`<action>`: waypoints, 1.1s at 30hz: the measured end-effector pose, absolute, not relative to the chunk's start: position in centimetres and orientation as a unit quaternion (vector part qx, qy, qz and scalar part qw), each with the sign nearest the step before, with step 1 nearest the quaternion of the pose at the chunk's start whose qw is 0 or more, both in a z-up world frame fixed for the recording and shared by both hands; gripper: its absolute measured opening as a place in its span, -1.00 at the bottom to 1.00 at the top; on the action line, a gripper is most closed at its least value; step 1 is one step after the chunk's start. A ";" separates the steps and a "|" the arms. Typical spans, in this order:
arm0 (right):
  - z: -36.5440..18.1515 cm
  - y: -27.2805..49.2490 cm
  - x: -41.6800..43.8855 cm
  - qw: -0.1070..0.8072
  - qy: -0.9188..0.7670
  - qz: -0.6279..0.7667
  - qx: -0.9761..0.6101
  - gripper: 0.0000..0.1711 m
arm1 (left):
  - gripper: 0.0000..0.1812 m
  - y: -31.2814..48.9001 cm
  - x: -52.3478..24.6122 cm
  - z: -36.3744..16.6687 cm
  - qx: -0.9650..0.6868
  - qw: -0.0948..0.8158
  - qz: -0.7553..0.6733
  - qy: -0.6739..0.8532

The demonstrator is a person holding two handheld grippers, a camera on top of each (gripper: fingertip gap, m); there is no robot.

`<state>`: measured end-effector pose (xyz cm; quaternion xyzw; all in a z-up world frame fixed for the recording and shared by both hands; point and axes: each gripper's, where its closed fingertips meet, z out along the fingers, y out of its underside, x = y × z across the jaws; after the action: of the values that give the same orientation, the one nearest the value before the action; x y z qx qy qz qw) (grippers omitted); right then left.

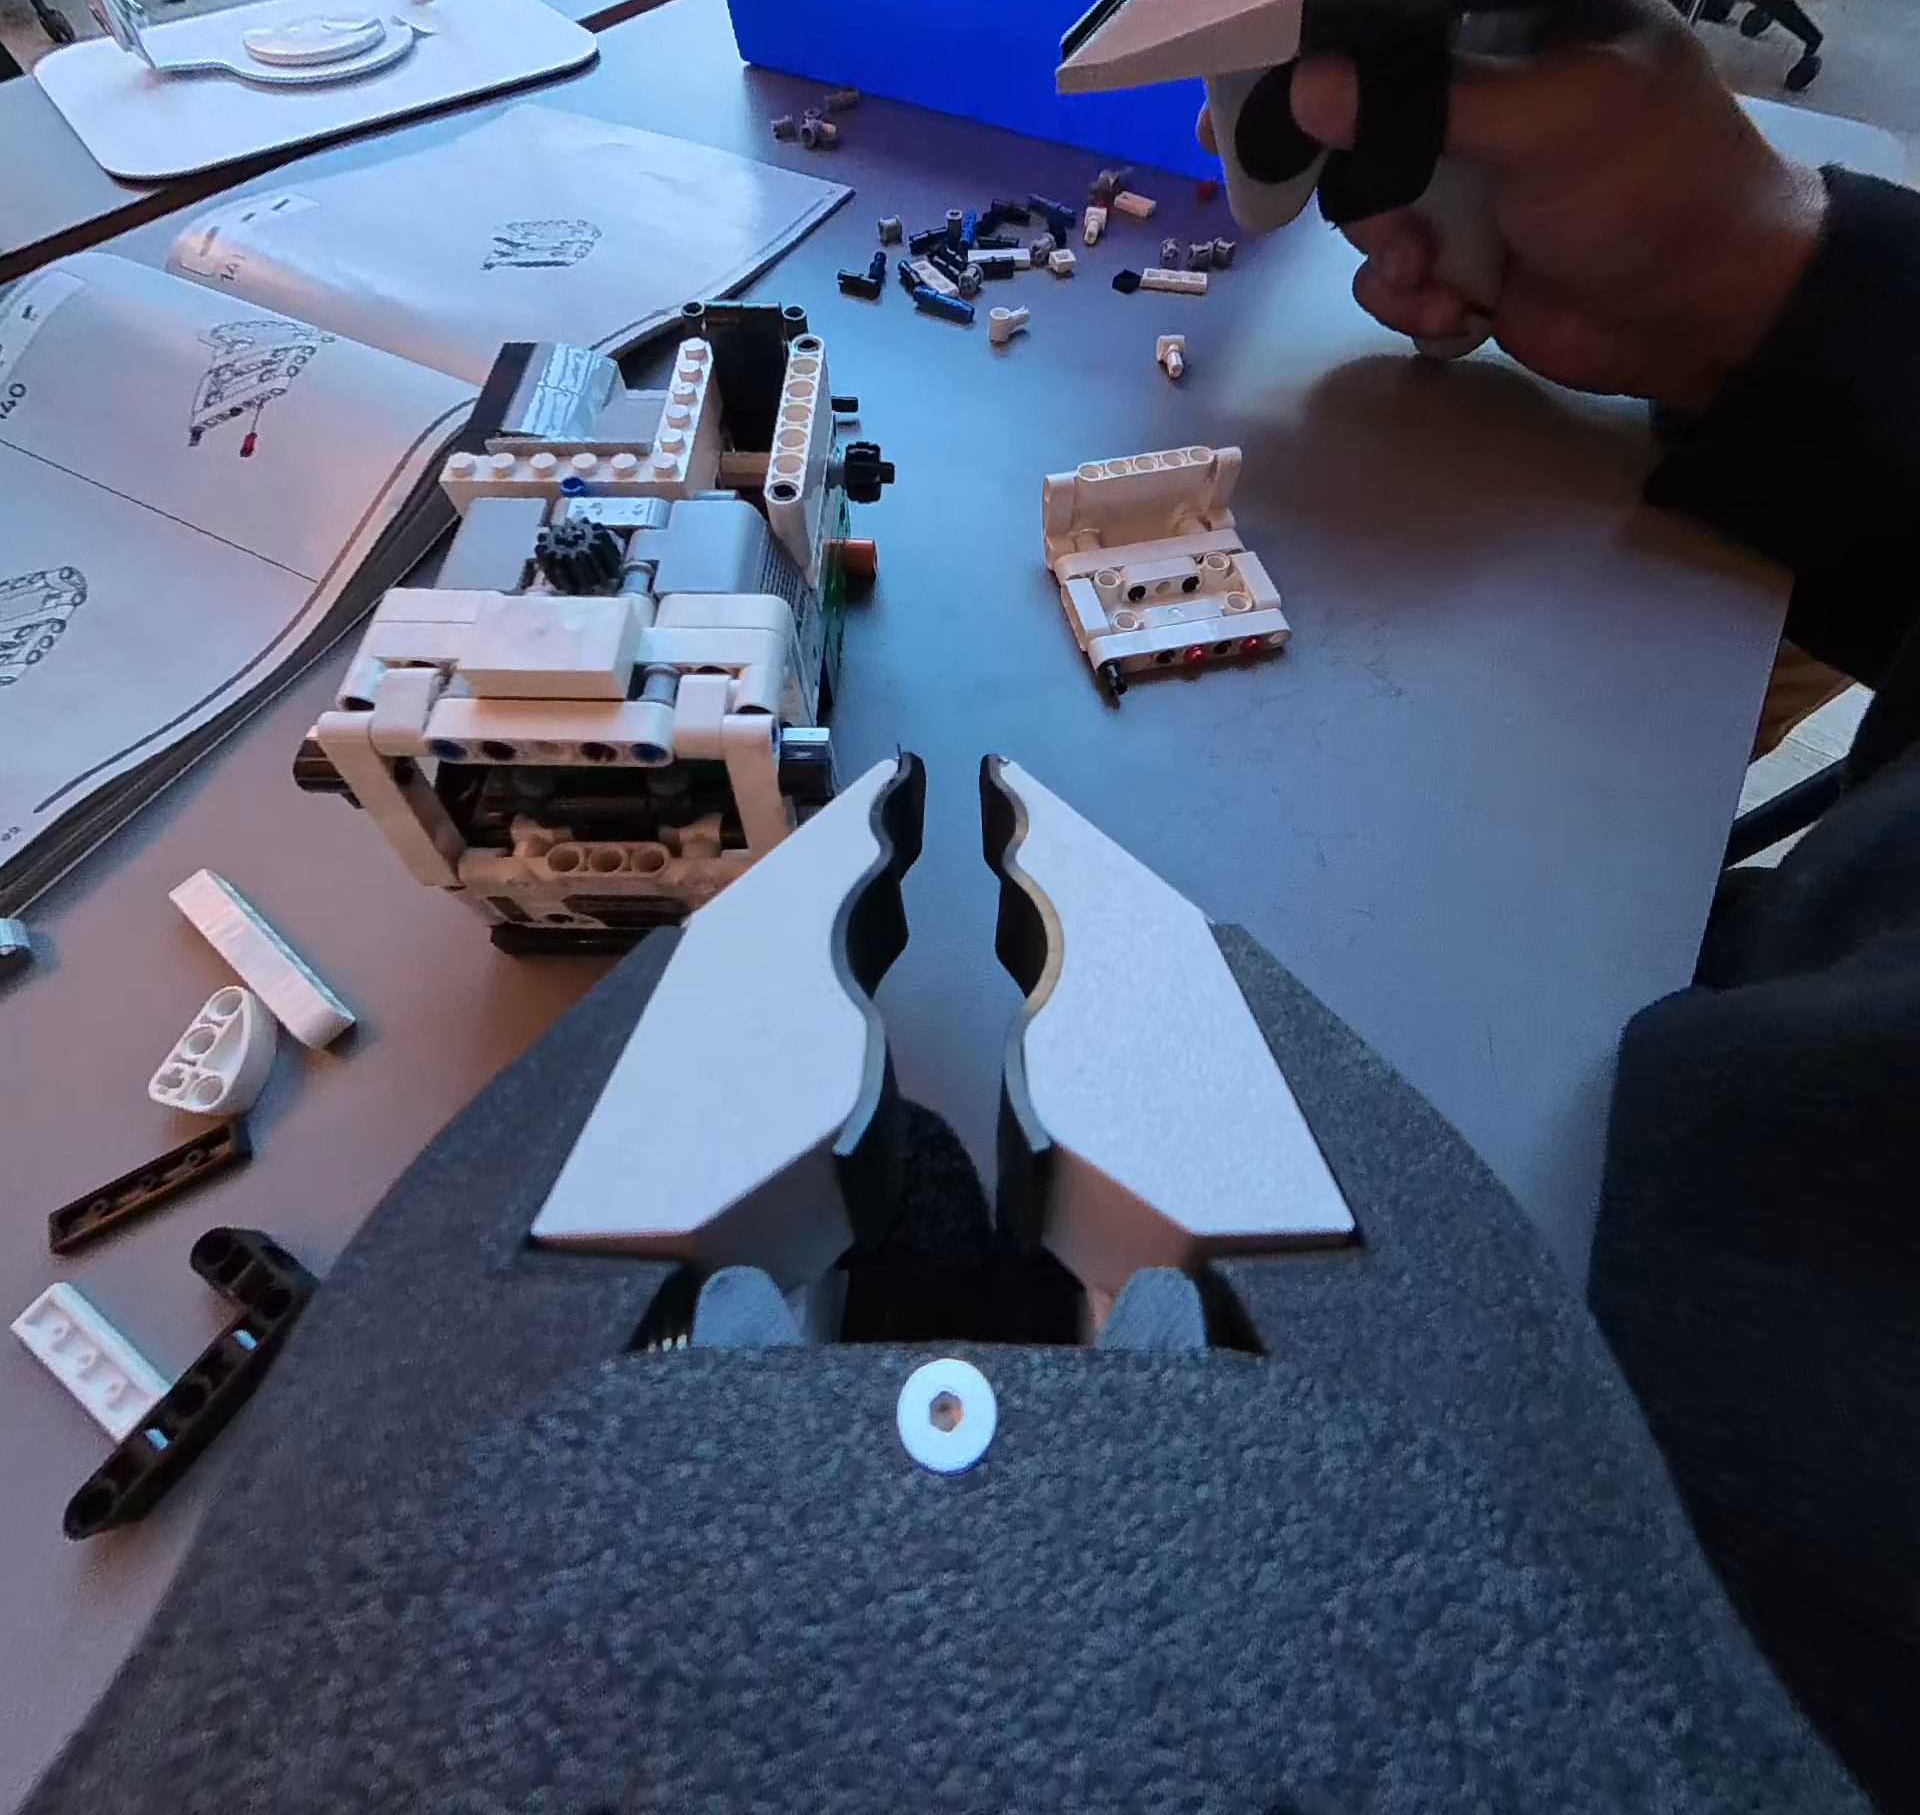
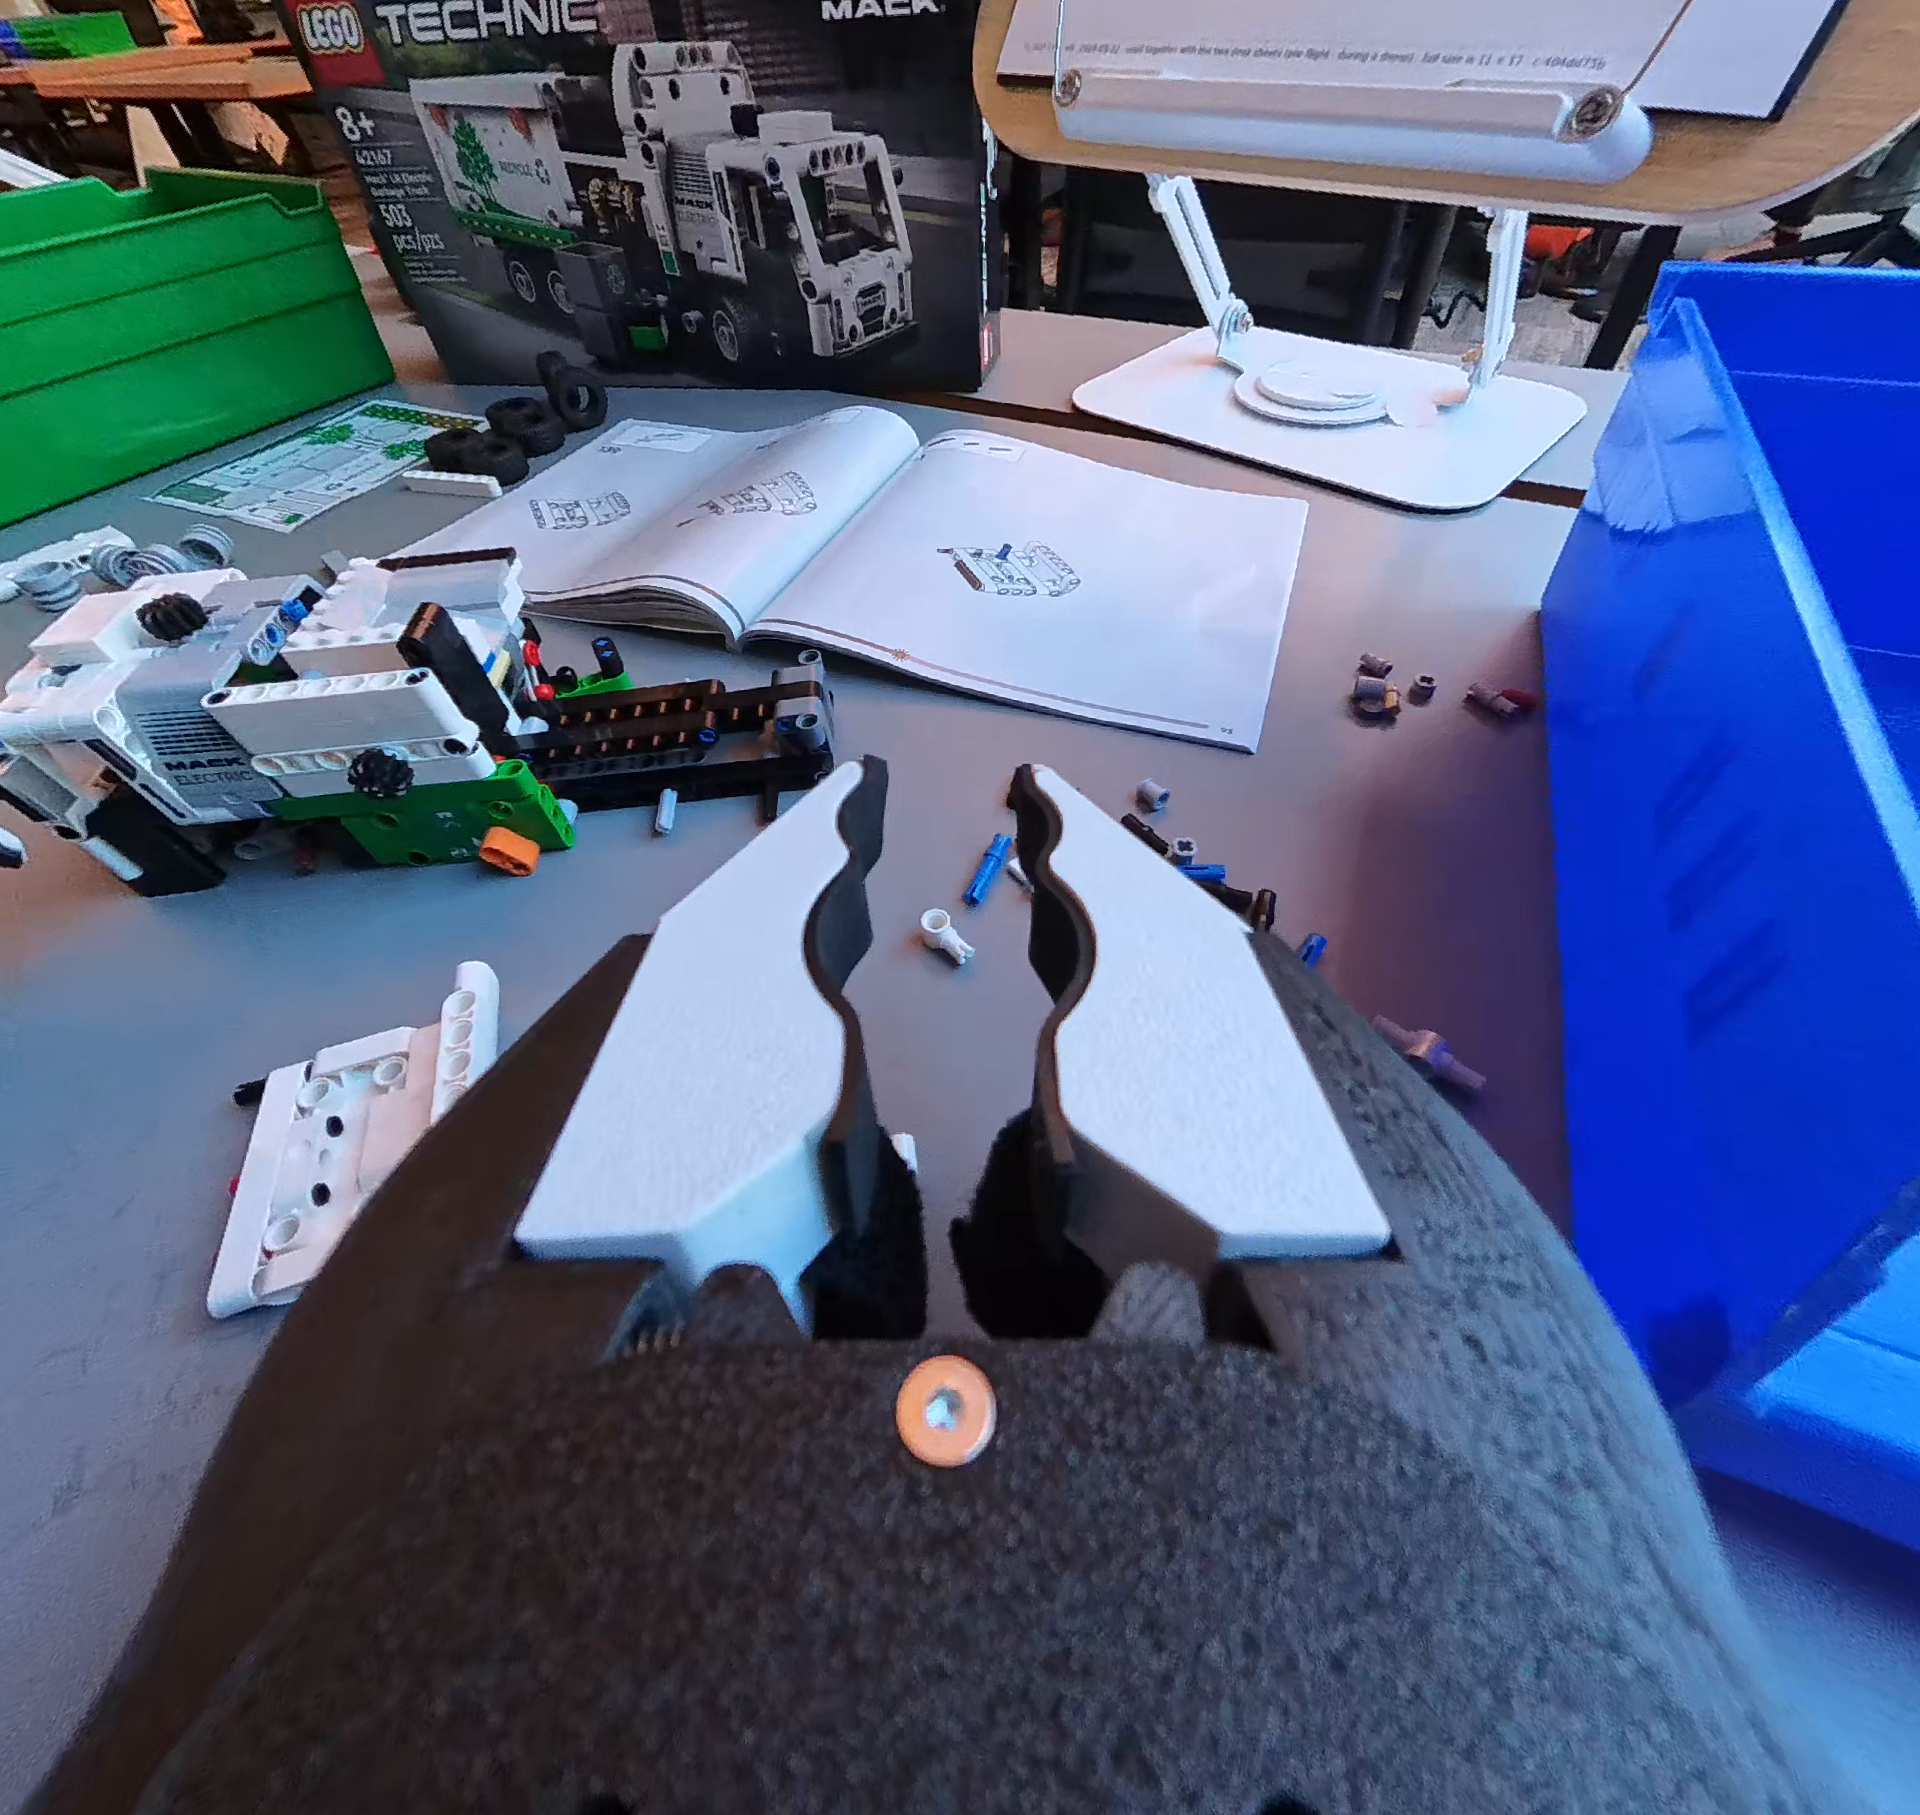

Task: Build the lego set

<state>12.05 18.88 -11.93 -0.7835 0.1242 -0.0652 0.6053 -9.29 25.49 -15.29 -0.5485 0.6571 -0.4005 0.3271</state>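
Note:
The partly built white, grey and green truck (image 1: 613, 622) stands on the dark table just ahead-left of my left gripper (image 1: 951, 773), which is slightly open and empty. A small white sub-assembly (image 1: 1164, 560) lies ahead-right of it. My right gripper (image 2: 948, 778) is open and empty, held low over loose pins. A small white connector (image 2: 945, 934) and a blue pin (image 2: 985, 866) lie on the table between its fingers. The truck (image 2: 312, 726) and the sub-assembly (image 2: 343, 1131) are to its left. The right gripper in a hand (image 1: 1174, 30) also shows at top right of the left wrist view.
An open instruction booklet (image 2: 935, 560) lies behind the truck. The set's box (image 2: 665, 144), a green bin (image 2: 156, 321), tyres (image 2: 530, 420) and a white document stand (image 2: 1340, 394) stand at the back. A blue bin (image 2: 1766, 830) is at right. Loose beams (image 1: 187, 1381) lie at left. Tip to tip, the grippers are about 25 cm apart.

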 end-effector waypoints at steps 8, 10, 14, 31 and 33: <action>-12.0 18.9 12.0 0.601 0.120 -0.075 -0.787 -0.74 | -0.89 25.6 -9.3 -15.1 -0.549 0.333 -0.403 0.652; -12.1 18.9 12.0 0.598 0.119 -0.077 -0.789 -0.74 | -0.90 26.1 -9.3 -14.8 -0.555 0.341 -0.404 0.642; -12.1 18.8 12.1 0.597 0.117 -0.086 -0.789 -0.75 | -0.89 27.3 -9.7 -13.1 -0.562 0.373 -0.435 0.597; -12.4 18.9 12.1 0.587 0.110 -0.096 -0.797 -0.78 | -0.81 38.4 -12.9 -12.9 -0.660 0.392 -0.280 0.577; -12.6 19.1 12.1 0.582 0.104 -0.101 -0.800 -0.79 | -0.78 39.4 -13.0 -13.8 -0.681 0.375 -0.259 0.573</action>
<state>12.11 19.05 -12.58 -0.8002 0.1038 -0.1006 0.5820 -13.02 39.40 -13.76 -0.6807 0.5732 -0.2590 0.3755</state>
